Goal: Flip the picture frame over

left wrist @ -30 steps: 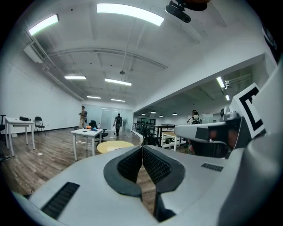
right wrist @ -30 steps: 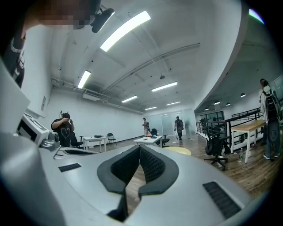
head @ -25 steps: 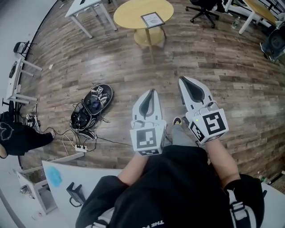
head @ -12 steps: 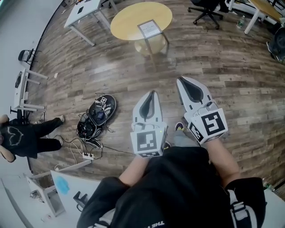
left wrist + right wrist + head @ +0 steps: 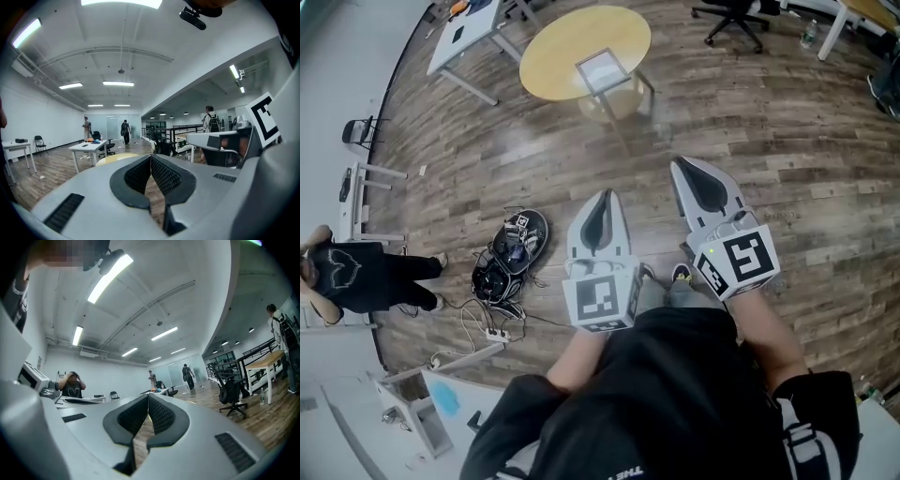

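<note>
The picture frame [image 5: 602, 70] lies on a round yellow table [image 5: 555, 52] at the top of the head view, a pale sheet in a dark border. Both grippers hover over the wood floor, well short of the table. My left gripper [image 5: 603, 193] points up the picture toward the table, jaws shut and empty. My right gripper [image 5: 680, 165] is beside it on the right, also shut with nothing in it. In the left gripper view the pads [image 5: 161, 174] meet and the yellow table [image 5: 112, 158] shows just past them. The right gripper view shows closed pads [image 5: 159, 414] too.
A tangle of cables and a dark device [image 5: 508, 248] lies on the floor at left. A person in black [image 5: 356, 272] stands at the far left. A white desk [image 5: 464, 33] and an office chair [image 5: 727, 14] flank the round table. A white table [image 5: 441, 394] is behind me.
Both grippers have been carried forward over the floor; the table and frame sit lower and further left in the head view. The person in black has come further into view at left.
</note>
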{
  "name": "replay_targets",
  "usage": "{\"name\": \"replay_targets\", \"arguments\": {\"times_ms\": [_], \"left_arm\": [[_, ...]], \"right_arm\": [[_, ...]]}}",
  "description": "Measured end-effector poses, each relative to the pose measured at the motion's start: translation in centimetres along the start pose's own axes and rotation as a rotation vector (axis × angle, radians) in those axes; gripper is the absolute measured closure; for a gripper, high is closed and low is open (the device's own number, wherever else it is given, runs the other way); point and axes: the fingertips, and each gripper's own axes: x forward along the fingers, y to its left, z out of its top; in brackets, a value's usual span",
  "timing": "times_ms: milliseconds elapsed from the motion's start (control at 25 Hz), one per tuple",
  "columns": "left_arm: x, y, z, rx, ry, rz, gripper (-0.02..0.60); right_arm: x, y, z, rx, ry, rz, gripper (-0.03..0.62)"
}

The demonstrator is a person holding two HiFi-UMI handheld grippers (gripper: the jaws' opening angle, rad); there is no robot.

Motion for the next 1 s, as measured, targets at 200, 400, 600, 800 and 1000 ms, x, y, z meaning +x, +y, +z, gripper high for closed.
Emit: {"name": "replay_targets", "arguments": {"times_ms": [200, 400, 600, 800, 1000], "left_arm": [[2.5, 1.2, -0.6, -0.011, 0.021, -0.003, 0.558], [5.7, 3.9, 0.0, -0.003, -0.007, -0.008, 0.558], [9.3, 8.6, 0.7, -0.024, -0.029, -0.005, 0.558], [12.0, 13.6, 1.4, -0.042, -0.055, 0.002, 0.558], [14.5, 18.5, 0.9, -0.074, -0.058, 0.007, 0.558]], "right_arm": [[2.4, -1.5, -0.7, 0.008, 0.018, -0.013, 0.576], [6.4, -2.1, -1.0, -0.012, 0.033, -0.018, 0.576], [12.4, -2.0, -0.6, -0.045, 0.029, -0.014, 0.576], [18.3, -0.8, -0.2, -0.087, 0.036, -0.003, 0.576], [23.6, 0.3, -1.0, -0.110, 0.057, -0.001, 0.576]]}}
